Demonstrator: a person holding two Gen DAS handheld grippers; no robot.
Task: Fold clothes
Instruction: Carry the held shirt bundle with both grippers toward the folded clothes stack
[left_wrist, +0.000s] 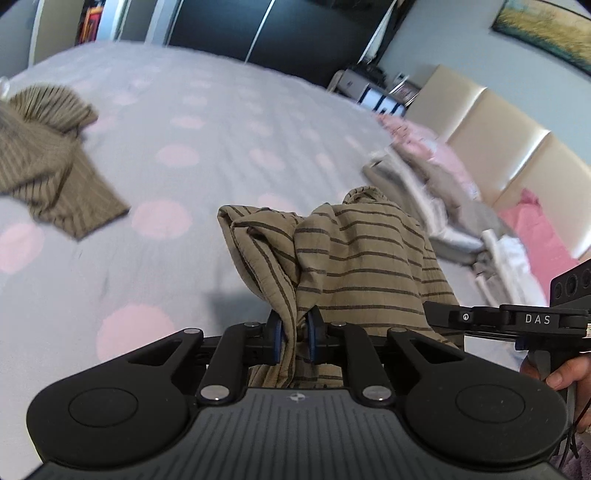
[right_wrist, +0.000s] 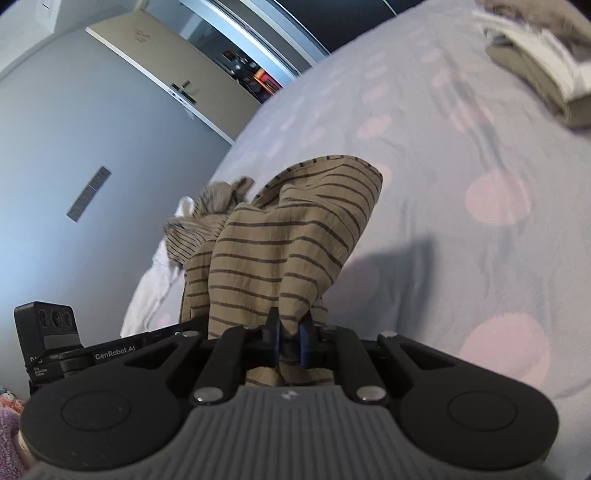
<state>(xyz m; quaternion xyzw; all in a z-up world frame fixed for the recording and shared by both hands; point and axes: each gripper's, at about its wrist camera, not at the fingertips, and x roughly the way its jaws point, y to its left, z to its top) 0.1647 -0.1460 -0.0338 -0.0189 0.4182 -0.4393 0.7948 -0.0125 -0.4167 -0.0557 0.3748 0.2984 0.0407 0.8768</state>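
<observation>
A tan garment with thin dark stripes (left_wrist: 354, 258) bunches up in front of my left gripper (left_wrist: 294, 334), whose blue pads are shut on a fold of it. The same striped garment (right_wrist: 280, 243) rises ahead of my right gripper (right_wrist: 290, 341), which is also shut on its cloth. The fabric hangs lifted above the grey bedspread with pink dots (left_wrist: 207, 122). In the left wrist view the right gripper's body (left_wrist: 517, 319) shows at the right edge with a person's hand (left_wrist: 565, 373) under it. The left gripper's body (right_wrist: 55, 347) shows at the left of the right wrist view.
Another striped tan garment (left_wrist: 48, 158) lies on the bed at far left. A pile of grey, white and pink clothes (left_wrist: 454, 199) sits at the right near a cream padded headboard (left_wrist: 491, 122). White cloth (right_wrist: 155, 284) hangs at the bed's edge. Folded items (right_wrist: 546, 62) lie top right.
</observation>
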